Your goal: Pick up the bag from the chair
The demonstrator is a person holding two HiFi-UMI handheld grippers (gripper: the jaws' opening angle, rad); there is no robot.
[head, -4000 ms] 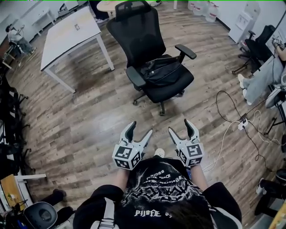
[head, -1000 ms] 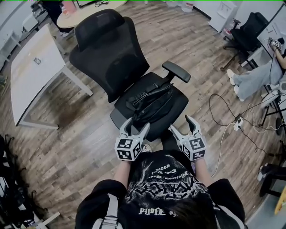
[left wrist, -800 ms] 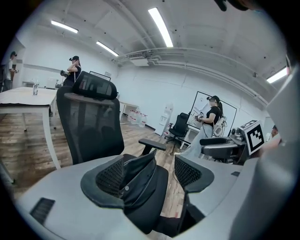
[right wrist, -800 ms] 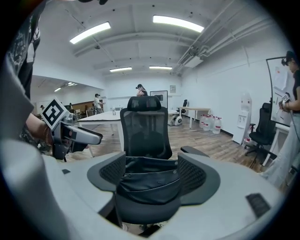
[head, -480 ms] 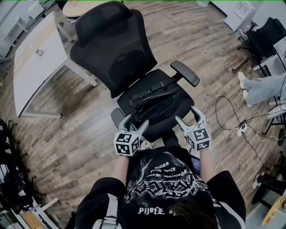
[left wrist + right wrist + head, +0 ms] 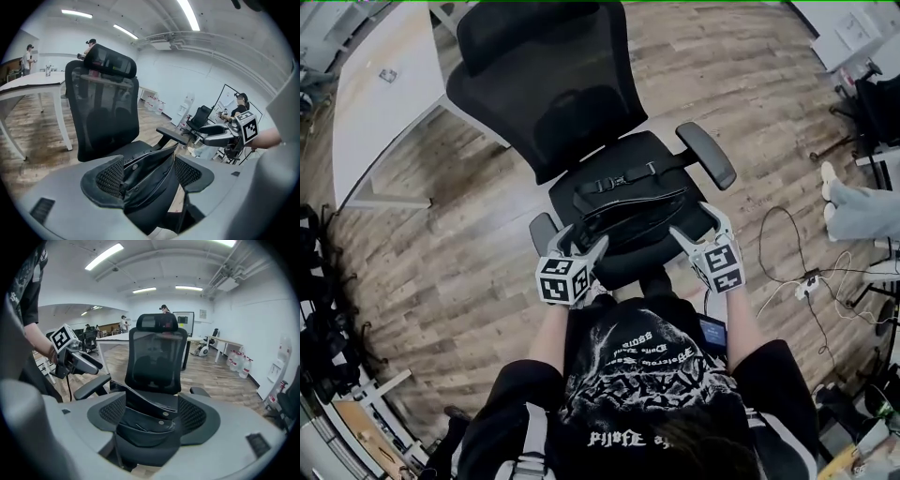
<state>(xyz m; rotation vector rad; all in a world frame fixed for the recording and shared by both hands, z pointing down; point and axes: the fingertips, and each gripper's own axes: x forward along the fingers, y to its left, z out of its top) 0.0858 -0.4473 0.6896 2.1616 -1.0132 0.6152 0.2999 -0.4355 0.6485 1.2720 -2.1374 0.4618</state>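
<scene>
1. Closest in, the left gripper (image 6: 581, 242) and right gripper (image 6: 697, 228) are held out at the seat's front edge. Both have their jaws spread wide, with nothing clasped.
2. Just past them the black bag (image 6: 628, 214) lies flat across the seat of the chair (image 6: 544, 94), its long side running left to right. A buckled strap (image 6: 623, 176) runs along its far side.
3. Each gripper faces 1 end of the bag, and in each gripper's own view that end shows in the gap between its jaws. I cannot tell whether either jaw is touching fabric yet.
4. The bag looks like slack, empty cloth, so I judge it light and floppy and likely to sag in the middle. The stiffer folded top edge near each end, or the strap, seems the best hold, taken with a deep bite.
5. Farther off, the armrest (image 6: 706, 156) stands beside the bag's right end, and a white table (image 6: 380, 112) sits beyond the backrest.
</scene>
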